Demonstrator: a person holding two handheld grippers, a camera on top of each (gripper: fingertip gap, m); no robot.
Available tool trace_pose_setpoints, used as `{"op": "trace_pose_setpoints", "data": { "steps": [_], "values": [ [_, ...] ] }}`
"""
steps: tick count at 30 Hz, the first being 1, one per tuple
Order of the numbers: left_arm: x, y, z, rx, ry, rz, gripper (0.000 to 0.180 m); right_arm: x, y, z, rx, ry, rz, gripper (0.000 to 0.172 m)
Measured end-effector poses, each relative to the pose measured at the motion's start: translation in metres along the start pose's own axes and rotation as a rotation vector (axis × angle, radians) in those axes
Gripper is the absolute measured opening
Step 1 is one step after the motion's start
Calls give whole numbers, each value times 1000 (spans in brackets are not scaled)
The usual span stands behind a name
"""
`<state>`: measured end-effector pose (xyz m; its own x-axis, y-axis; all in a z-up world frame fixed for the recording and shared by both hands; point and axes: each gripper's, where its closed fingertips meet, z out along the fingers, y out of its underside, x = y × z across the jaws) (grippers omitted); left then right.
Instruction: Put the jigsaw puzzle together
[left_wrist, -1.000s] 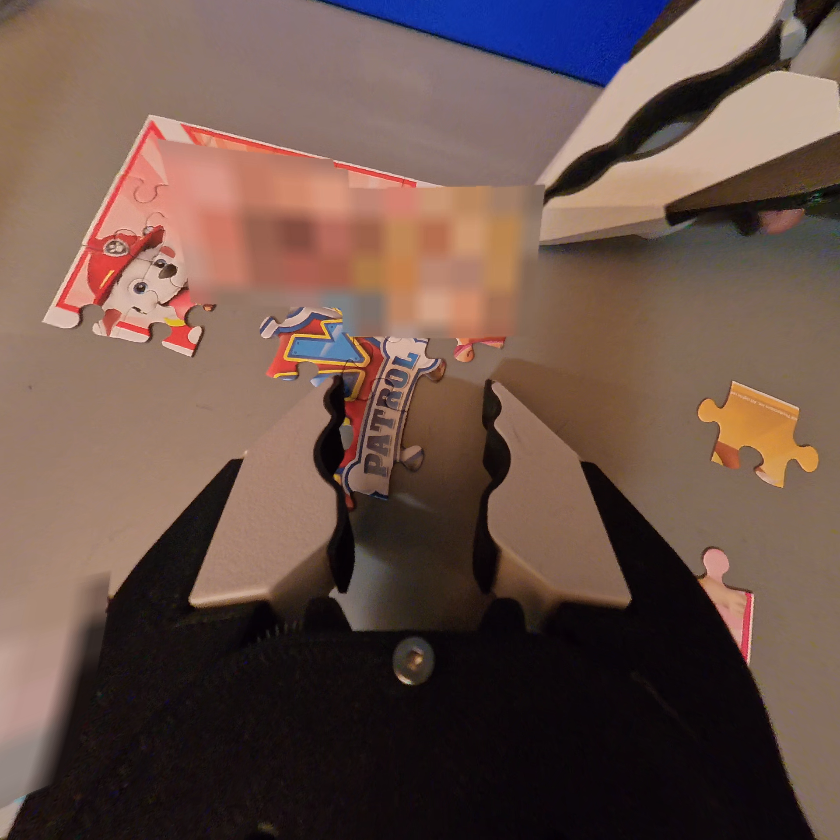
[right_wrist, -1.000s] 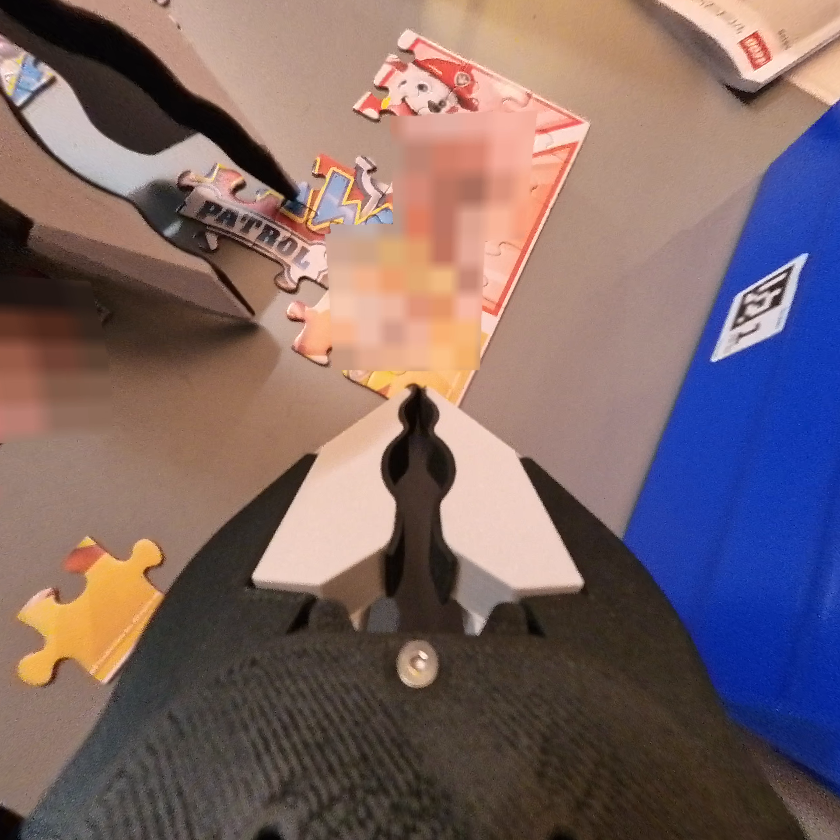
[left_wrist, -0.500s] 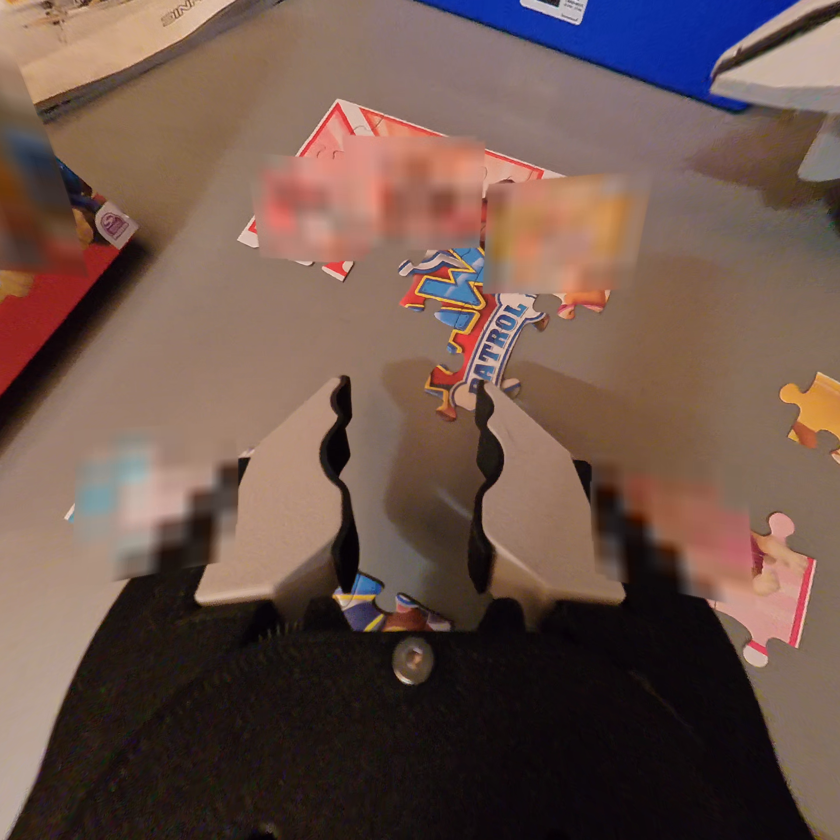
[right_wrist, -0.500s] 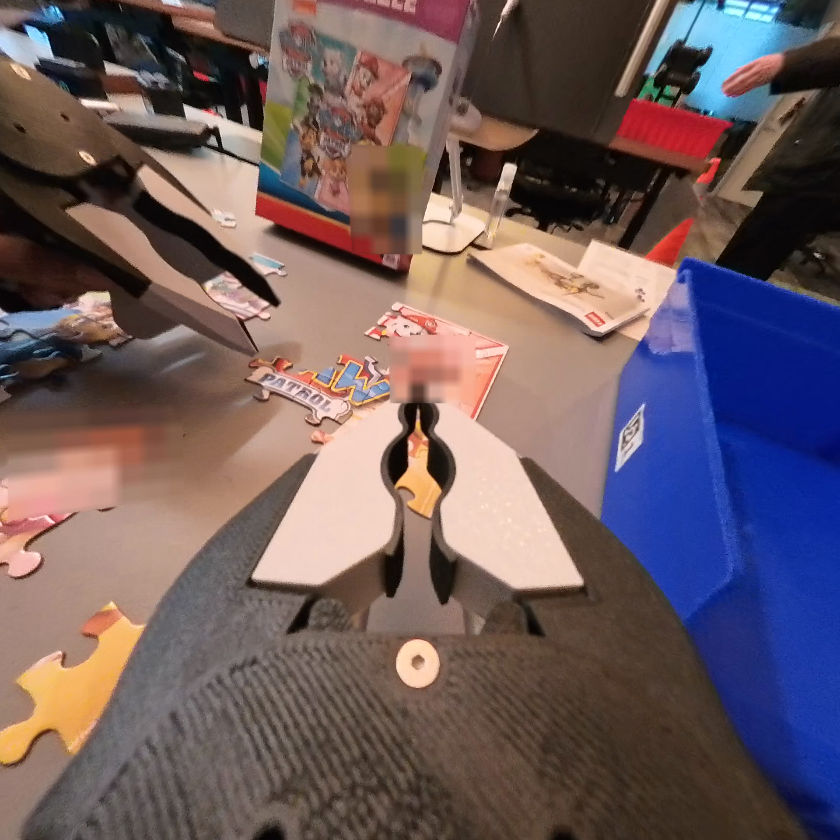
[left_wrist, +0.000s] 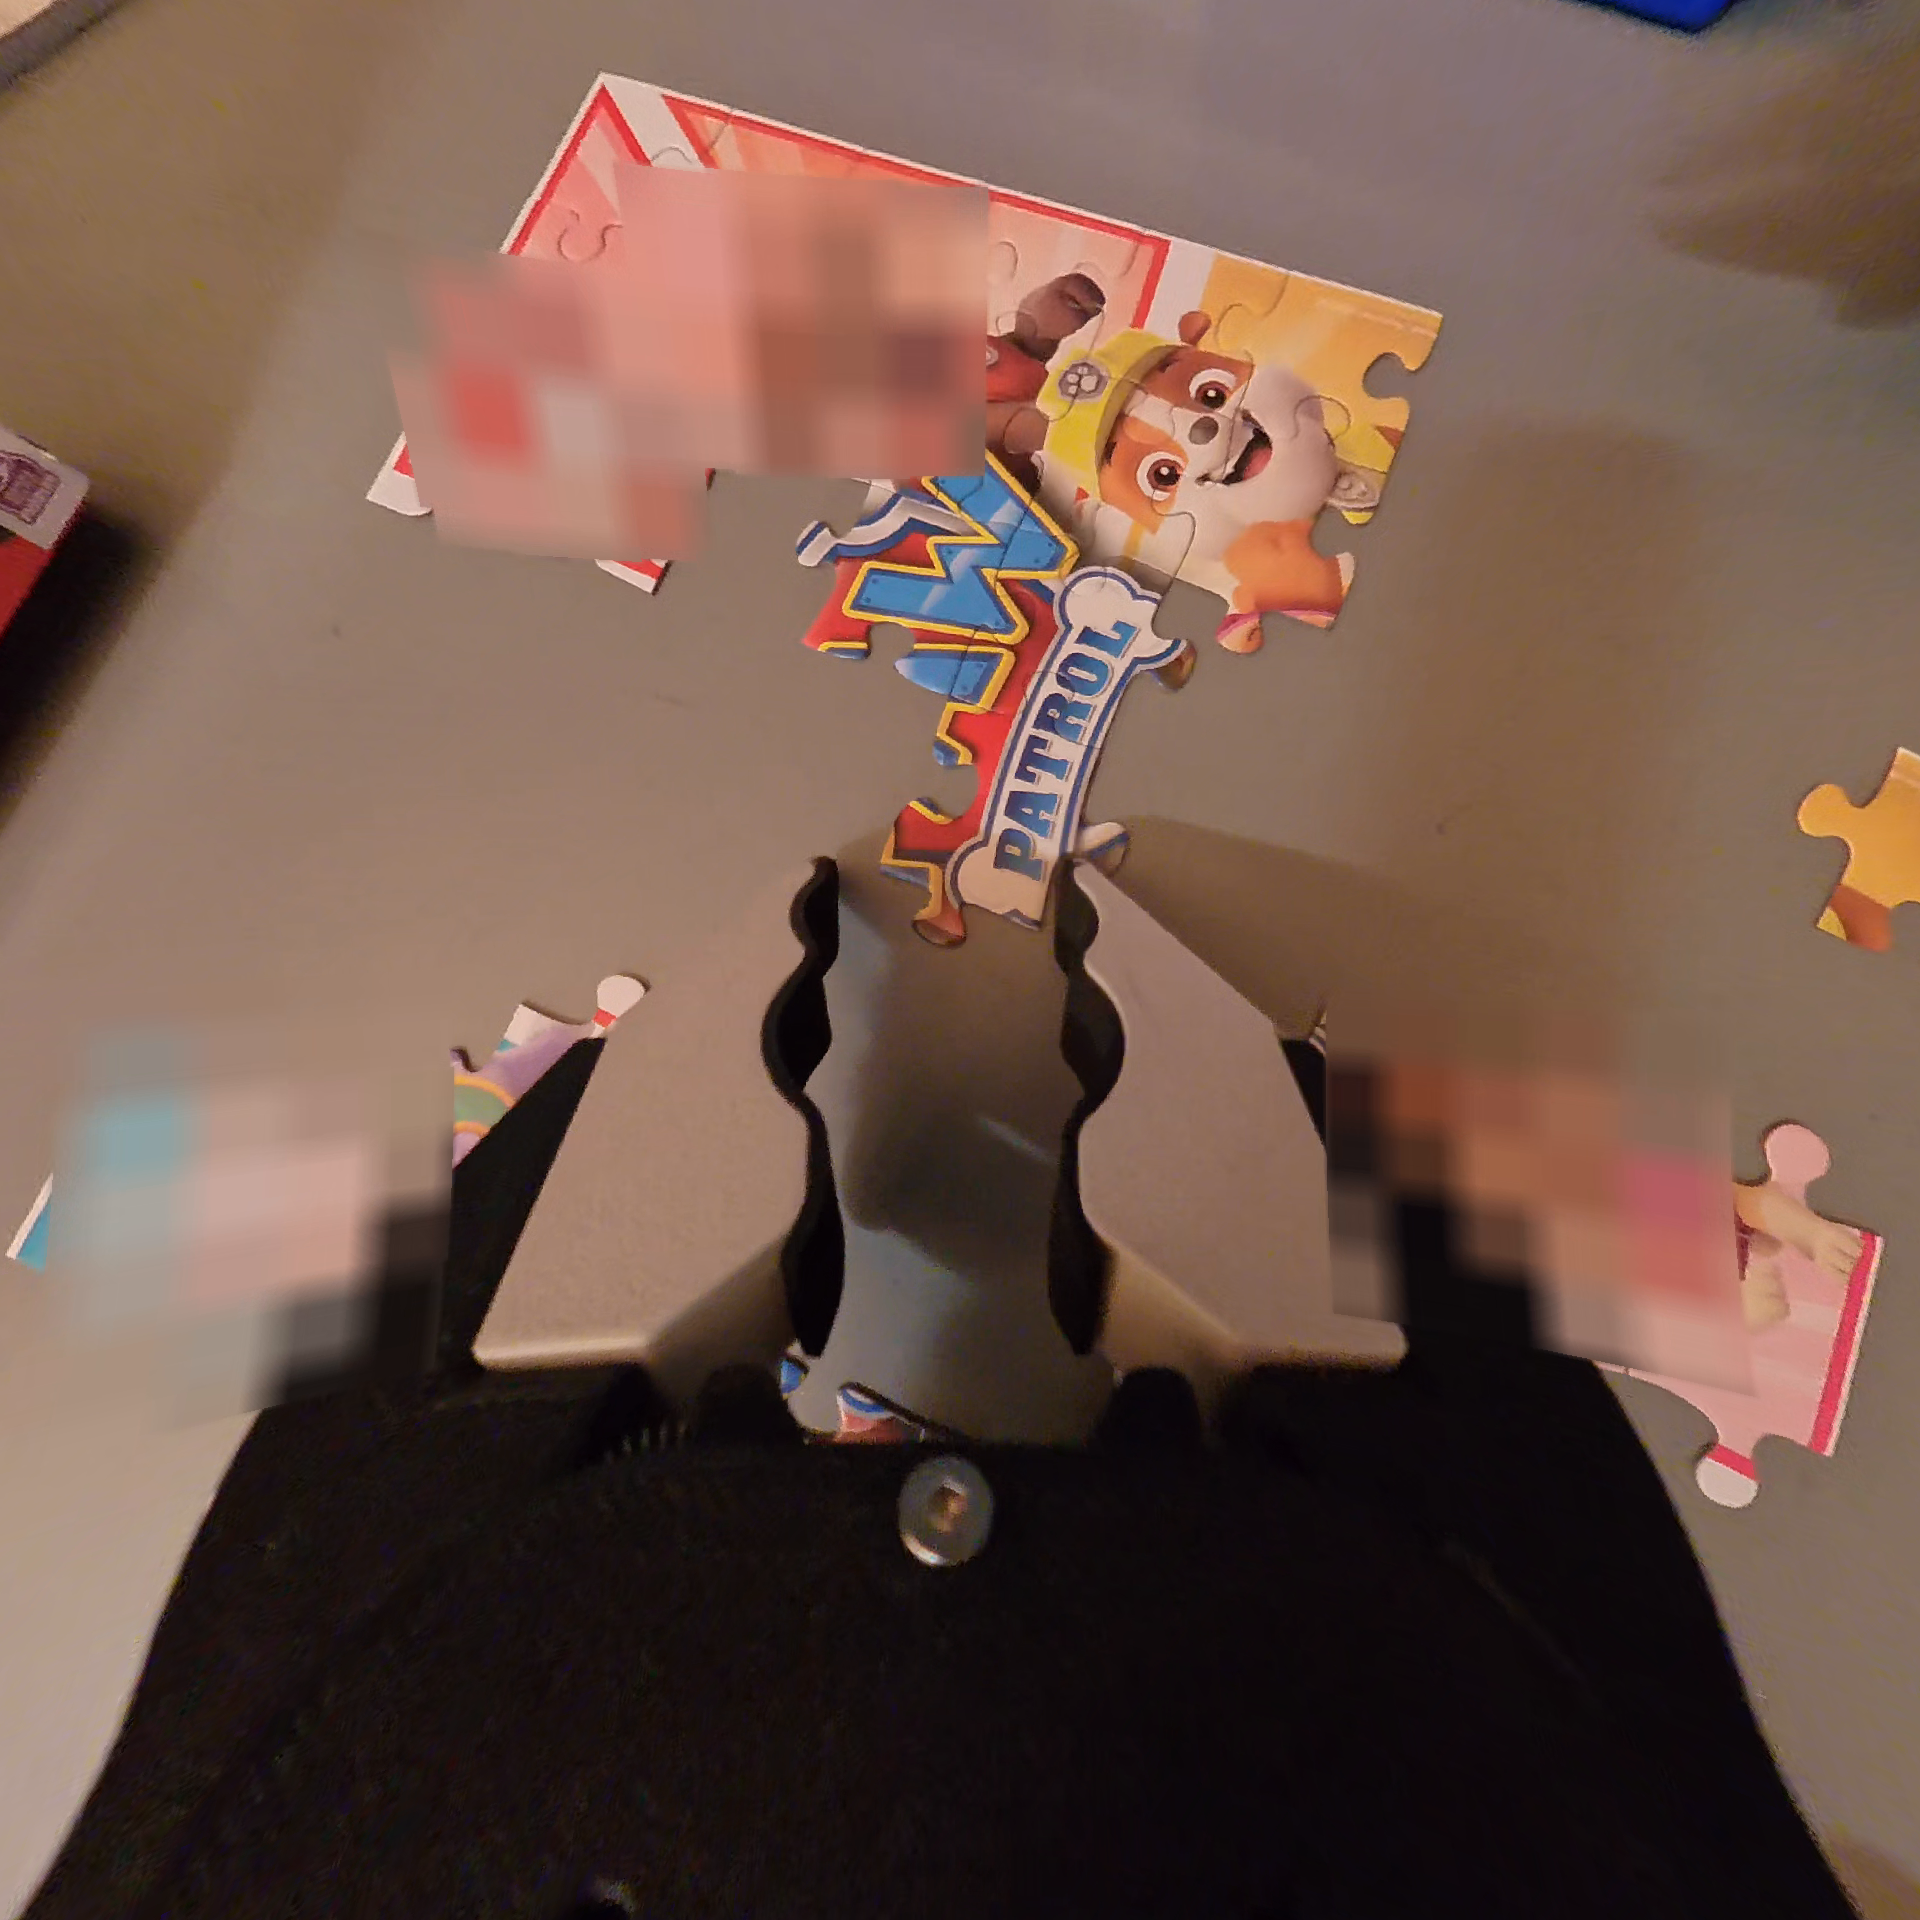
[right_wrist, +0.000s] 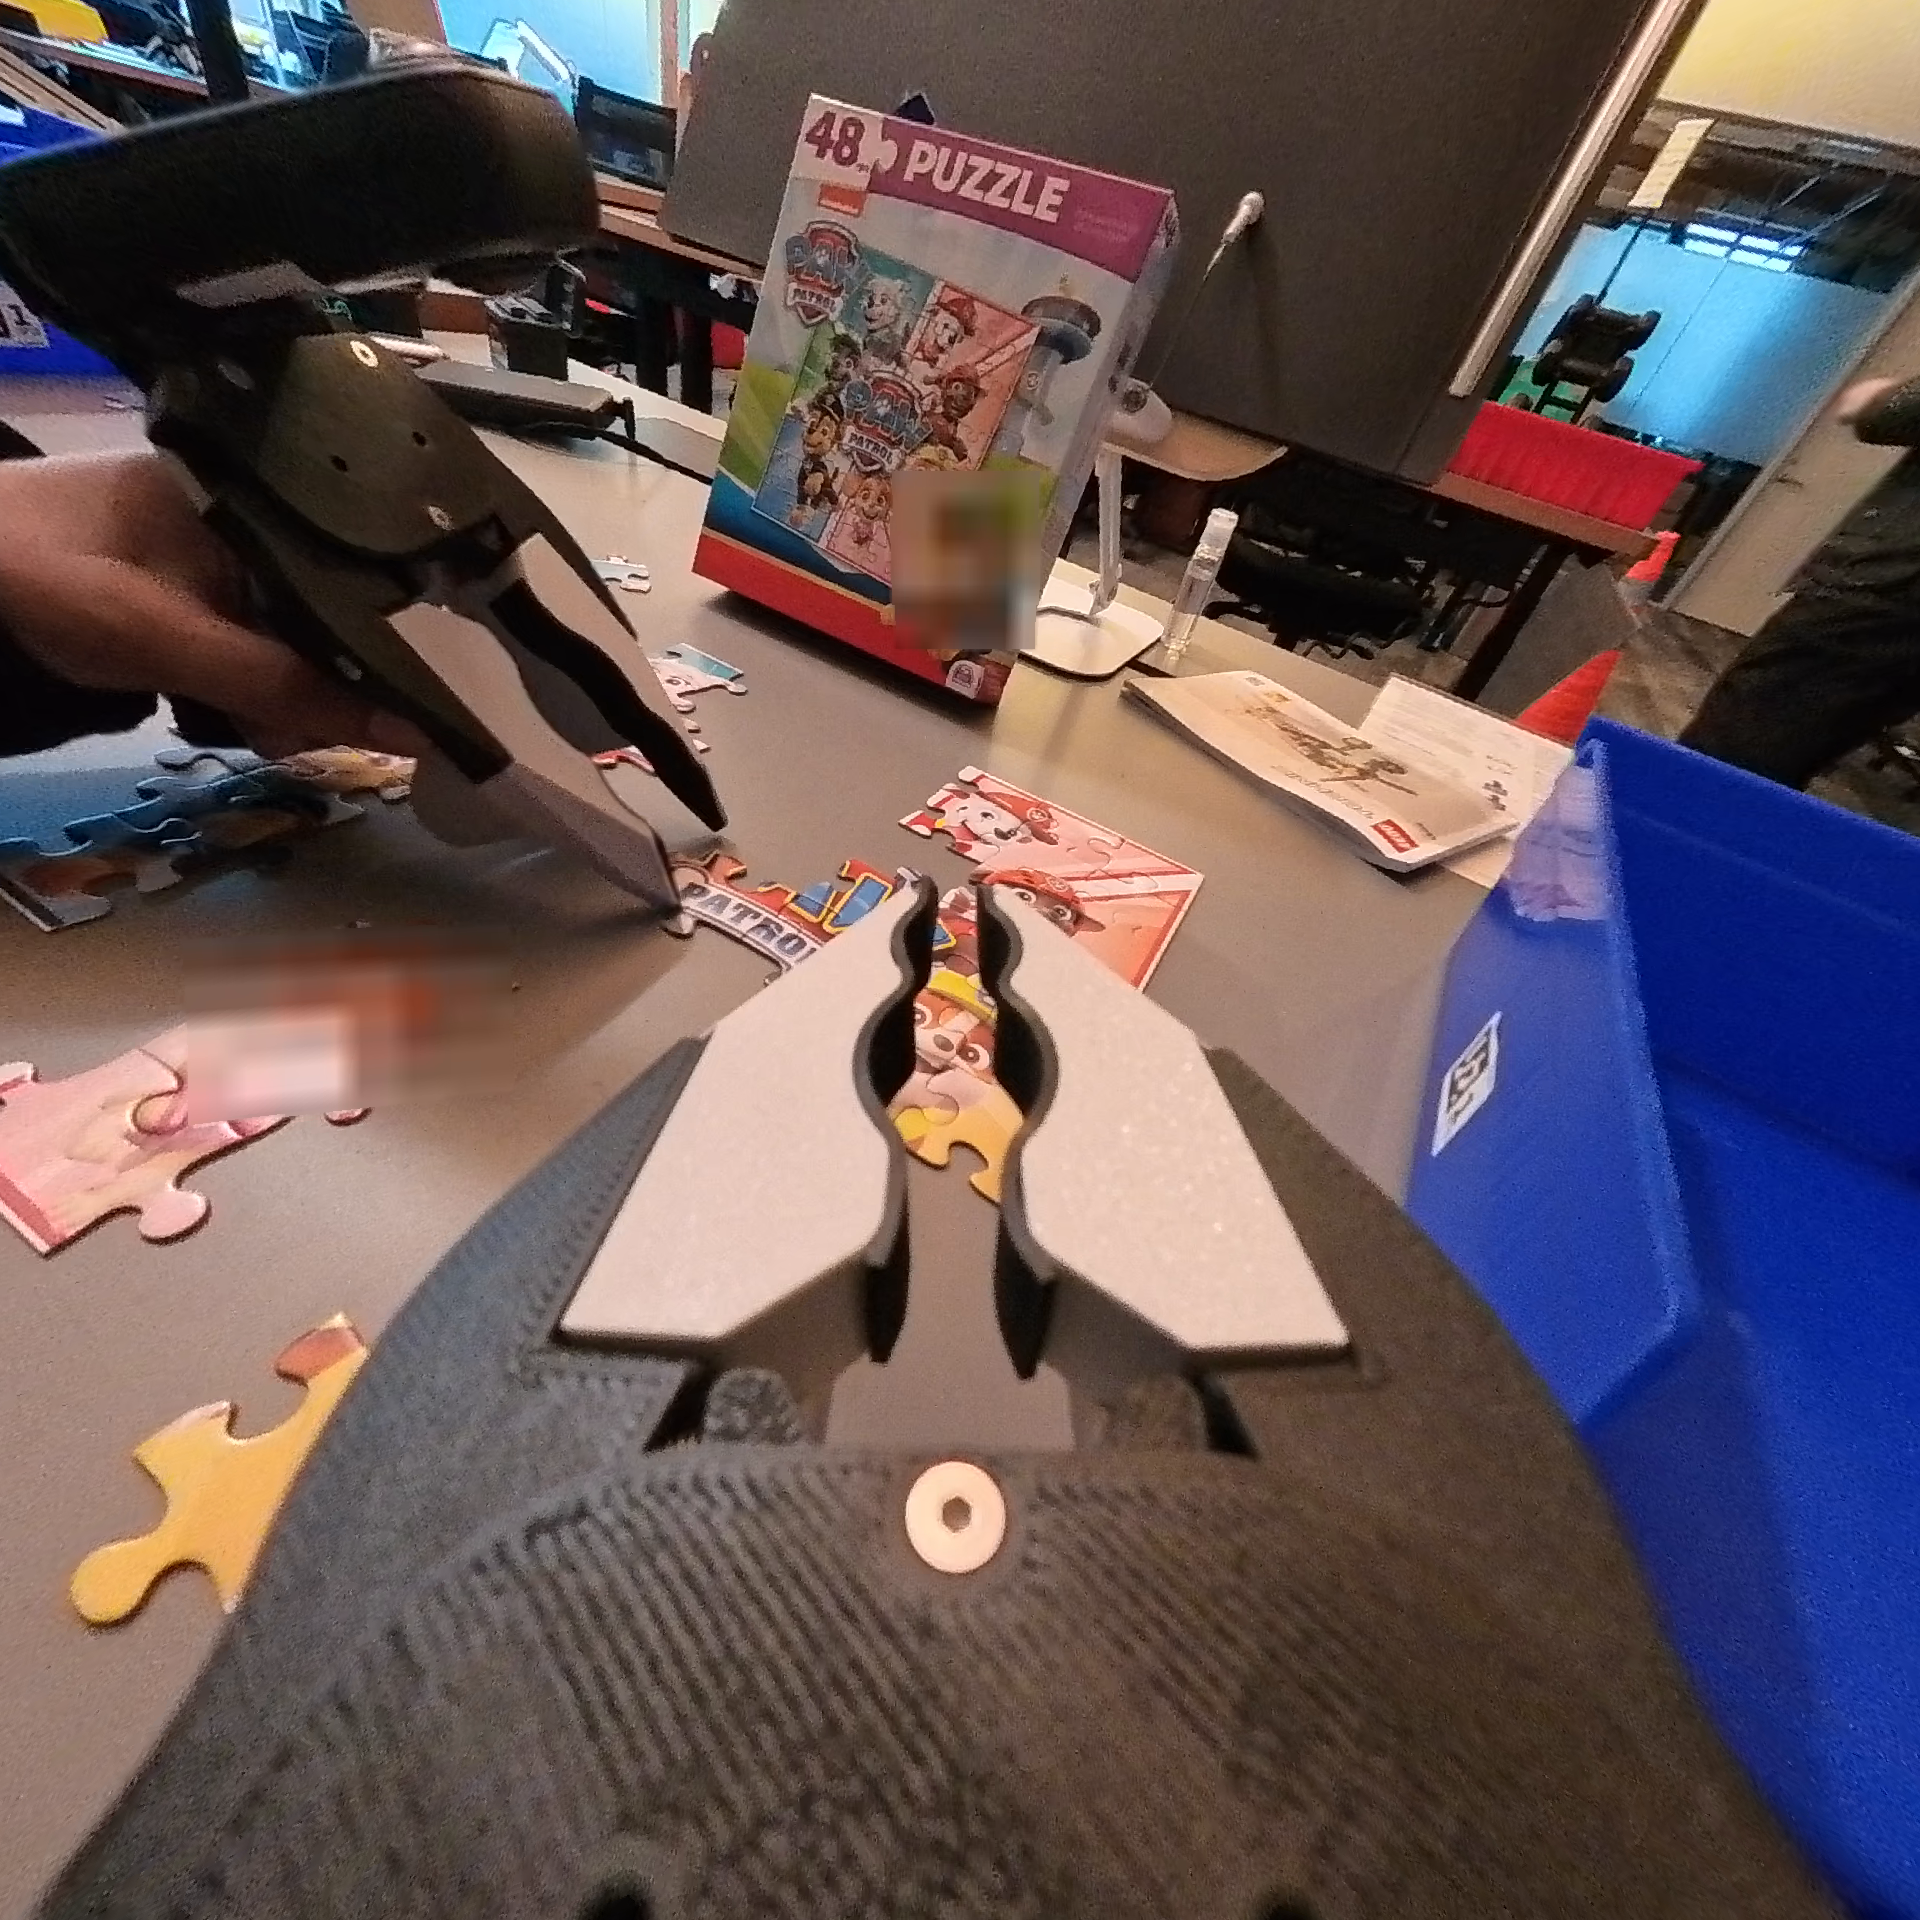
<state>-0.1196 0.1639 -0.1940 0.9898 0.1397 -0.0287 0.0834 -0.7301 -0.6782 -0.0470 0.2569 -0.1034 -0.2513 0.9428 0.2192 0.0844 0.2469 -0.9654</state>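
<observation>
— Inspector: Where does the left gripper (left_wrist: 940, 894) stand against the assembled puzzle section (left_wrist: 1039, 468)?

— Observer: Tips down on the grey table (left_wrist: 416, 779), at the section's near end. Fingers moderately apart, nothing between them; the right fingertip (left_wrist: 1081, 883) touches the bone-shaped banner piece (left_wrist: 1049, 790).

— Inspector: The right gripper (right_wrist: 951, 899)?

— Observer: Raised over the section's yellow side, jaws narrowly parted, empty.

— Inspector: Changes?

— Observer: A second ago the left jaws were wider and the right shut, low by the section.

— Inspector: Surroundings?

— Observer: Beyond the section, a puzzle box (right_wrist: 935, 416) and booklet (right_wrist: 1320, 769); right of it, a blue bin (right_wrist: 1714, 1039); nearer, a loose yellow piece (right_wrist: 208, 1475).
</observation>
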Motion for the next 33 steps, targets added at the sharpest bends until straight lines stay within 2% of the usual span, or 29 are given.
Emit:
{"op": "trace_pose_setpoints", "data": {
  "steps": [7,13,19,27,33],
  "values": [
    [-1,0,0,3,-10,-4,37,2,0,0,3,13,6,5],
    [0,-3,-4,17,1,11,40,12,-5,-6,51,29,81,5],
    [-7,-28,-27,191,5,-55,40,19,-11,-14,114,7,164,5],
    [-28,-57,-70,485,29,-219,35,14,-11,-13,104,7,124,4],
    [-35,-61,-80,555,44,-274,35,15,-12,-14,114,6,132,4]
  ]
}}
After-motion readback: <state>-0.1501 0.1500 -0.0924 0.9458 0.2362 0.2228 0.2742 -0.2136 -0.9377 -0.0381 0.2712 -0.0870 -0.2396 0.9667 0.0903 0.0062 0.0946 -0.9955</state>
